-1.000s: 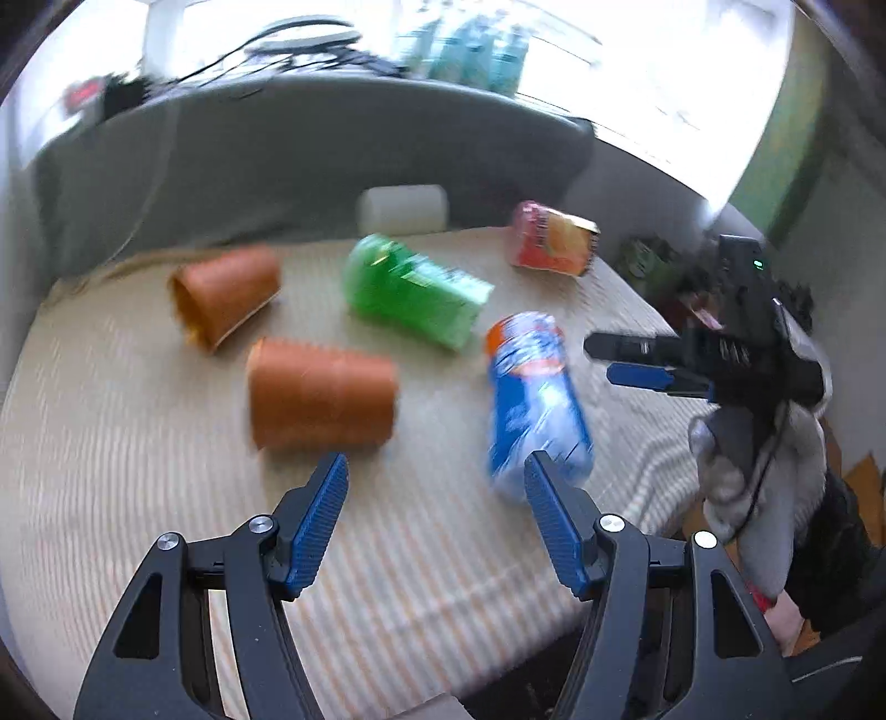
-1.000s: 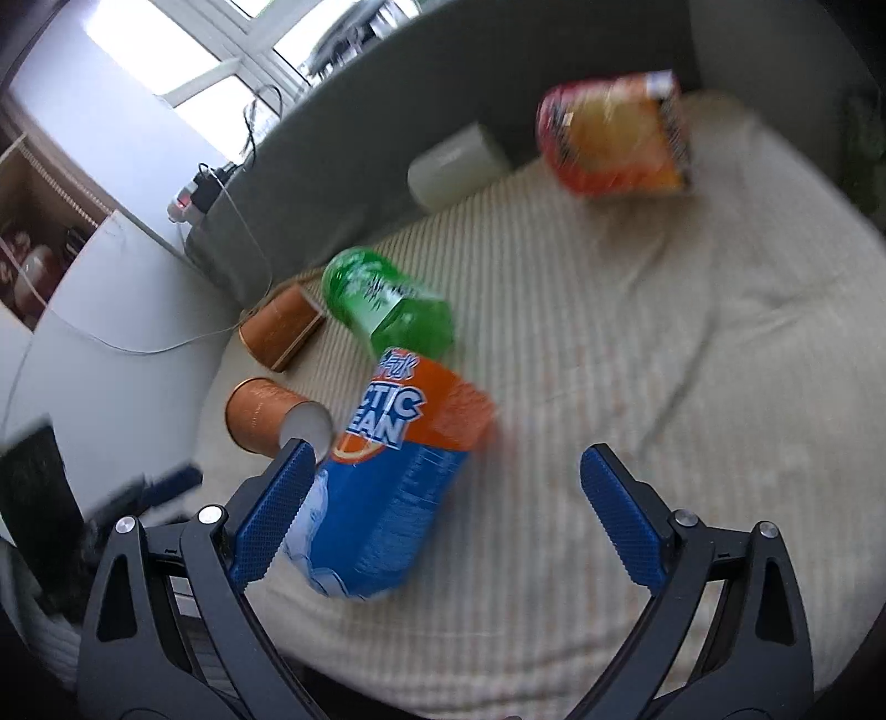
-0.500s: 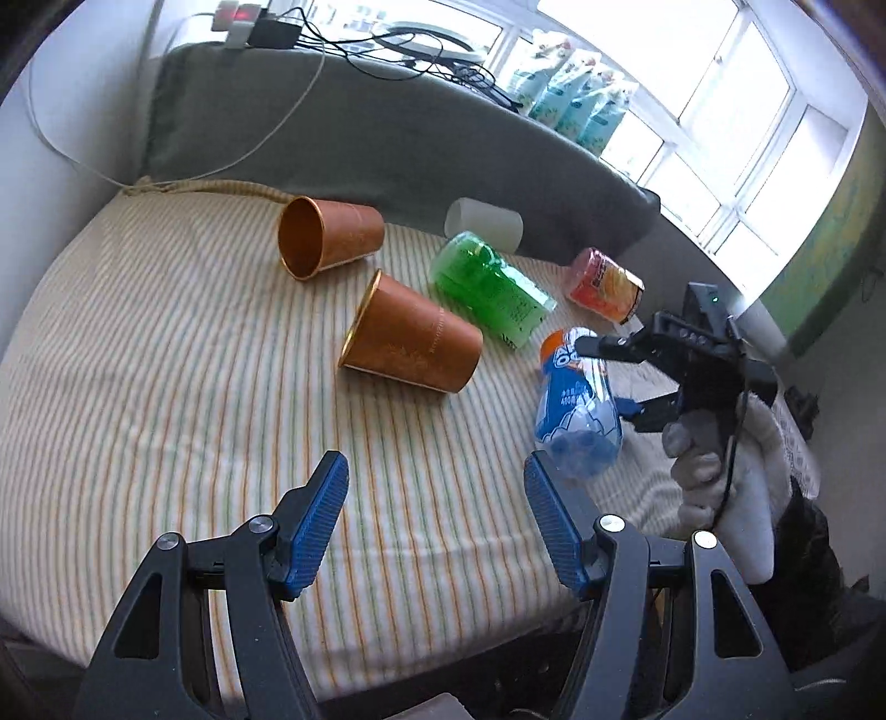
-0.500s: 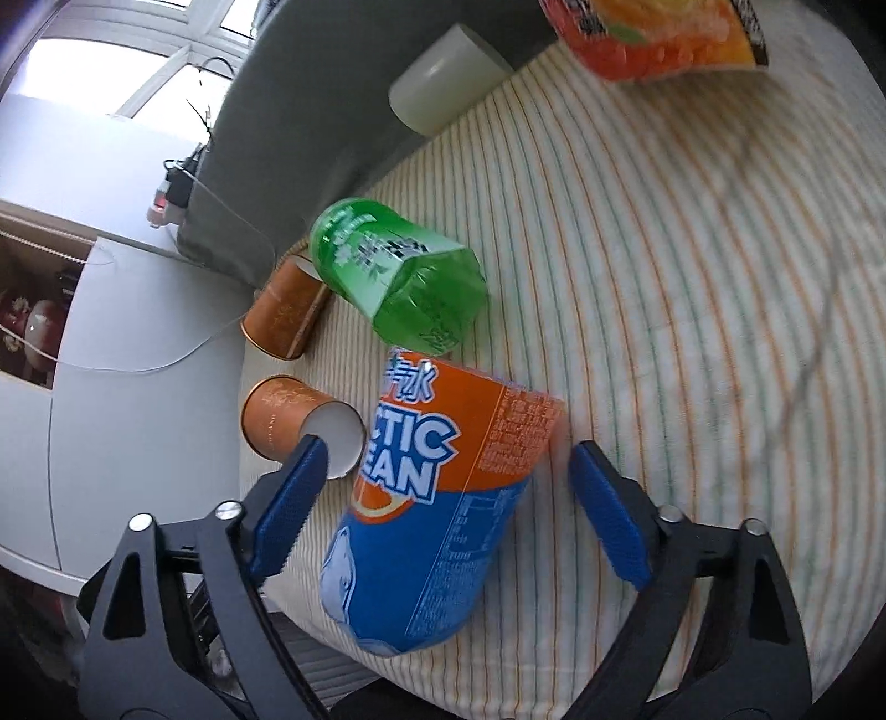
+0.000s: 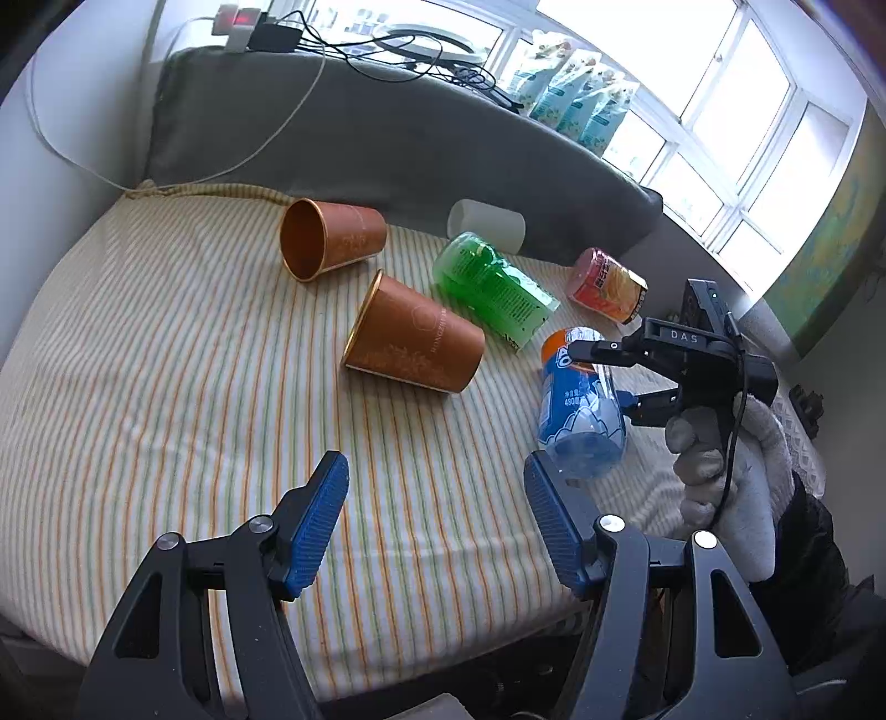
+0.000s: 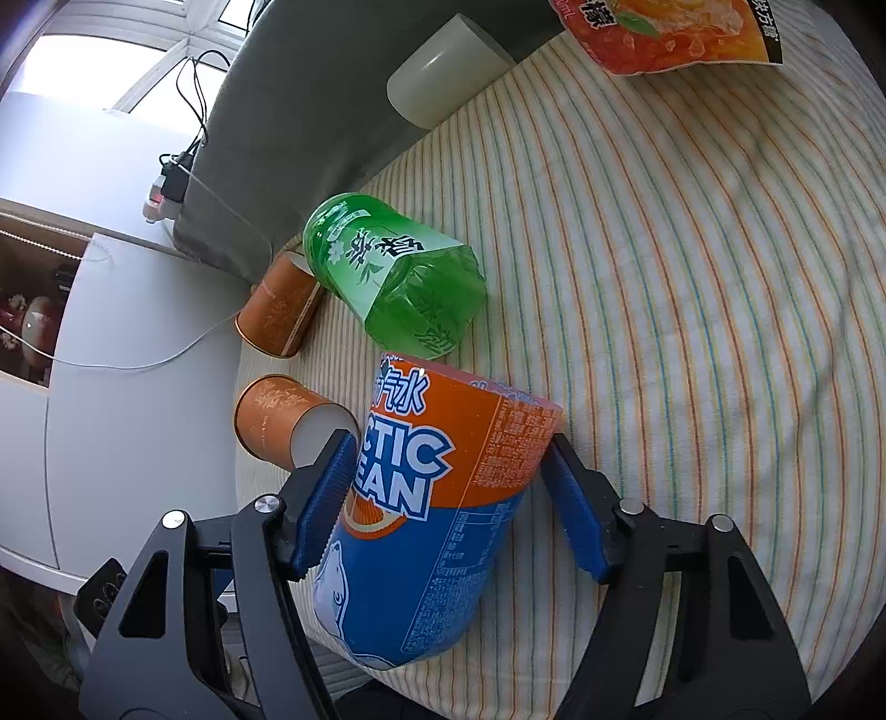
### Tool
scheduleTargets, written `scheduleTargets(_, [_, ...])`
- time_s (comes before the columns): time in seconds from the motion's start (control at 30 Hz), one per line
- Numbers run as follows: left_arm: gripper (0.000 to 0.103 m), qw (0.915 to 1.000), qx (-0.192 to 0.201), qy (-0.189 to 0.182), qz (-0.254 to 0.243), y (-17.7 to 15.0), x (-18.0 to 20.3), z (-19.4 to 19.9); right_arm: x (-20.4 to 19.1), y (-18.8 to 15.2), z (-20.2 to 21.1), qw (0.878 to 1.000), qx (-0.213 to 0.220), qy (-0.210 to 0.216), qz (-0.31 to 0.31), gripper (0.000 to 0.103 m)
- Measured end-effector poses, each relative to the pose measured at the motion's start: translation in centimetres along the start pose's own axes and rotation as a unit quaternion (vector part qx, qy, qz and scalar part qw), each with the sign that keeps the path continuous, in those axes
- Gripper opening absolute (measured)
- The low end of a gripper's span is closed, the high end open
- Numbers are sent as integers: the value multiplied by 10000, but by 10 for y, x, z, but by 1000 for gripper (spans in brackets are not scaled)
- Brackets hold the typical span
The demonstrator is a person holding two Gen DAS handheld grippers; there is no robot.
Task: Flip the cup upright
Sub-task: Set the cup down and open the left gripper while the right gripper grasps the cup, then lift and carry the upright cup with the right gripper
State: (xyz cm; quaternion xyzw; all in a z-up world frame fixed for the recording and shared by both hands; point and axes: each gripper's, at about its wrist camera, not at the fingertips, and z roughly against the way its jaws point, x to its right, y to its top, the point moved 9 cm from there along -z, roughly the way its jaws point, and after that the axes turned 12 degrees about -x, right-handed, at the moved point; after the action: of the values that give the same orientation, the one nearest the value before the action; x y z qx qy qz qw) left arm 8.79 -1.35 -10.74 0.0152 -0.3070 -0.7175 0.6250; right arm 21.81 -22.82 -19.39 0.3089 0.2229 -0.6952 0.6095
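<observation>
Several cups lie on their sides on a striped cloth. The blue and orange cup [image 6: 437,515] lies between the fingers of my right gripper [image 6: 448,498], whose pads press both its sides; it also shows in the left wrist view [image 5: 578,404] with the right gripper [image 5: 603,376] around it. Two copper cups [image 5: 415,335] [image 5: 329,238] lie on their sides further left, the green cup [image 5: 493,288] beyond them. My left gripper [image 5: 434,520] is open and empty, above the cloth near its front edge.
A red and orange cup [image 5: 609,285] and a white cup [image 5: 487,224] lie at the back by a grey cushion [image 5: 387,144]. Cables and a power strip [image 5: 243,25] sit on the sill. The cloth's front edge [image 5: 387,637] drops off below my left gripper.
My right gripper has moved in over the blue and orange cup and narrowed until its pads touch both sides. The left gripper has pulled back and steadied, staying open.
</observation>
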Motion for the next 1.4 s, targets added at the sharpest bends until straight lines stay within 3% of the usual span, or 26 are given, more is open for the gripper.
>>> scheduleTargets(0.27, [66,9994,92,314,-135,7,2,0,-9,-10,19,9983,392,-129,405,69])
scheduleTargets(0.43, [66,9989,136,380,-232,10,6,-1,-20,-13,39,9900,907,-525,947,69])
scheduleTargets(0.57, [66,9988,139,371,-280,10,11,-3,-33,-16,54,9718,1388,-1154,1514,69])
scheduleTargets(0.7, [66,9988,129,357,-310,10,14,-3,-46,-21,66,9440,1826,-1784,2092,69])
scheduleTargets(1.1, [66,9990,84,331,-304,7,15,-6,-67,-46,66,8738,2596,-2689,3111,68])
scheduleTargets(1.4, [66,9989,64,324,-339,5,17,-7,-75,-59,60,8613,2662,-2791,3307,68])
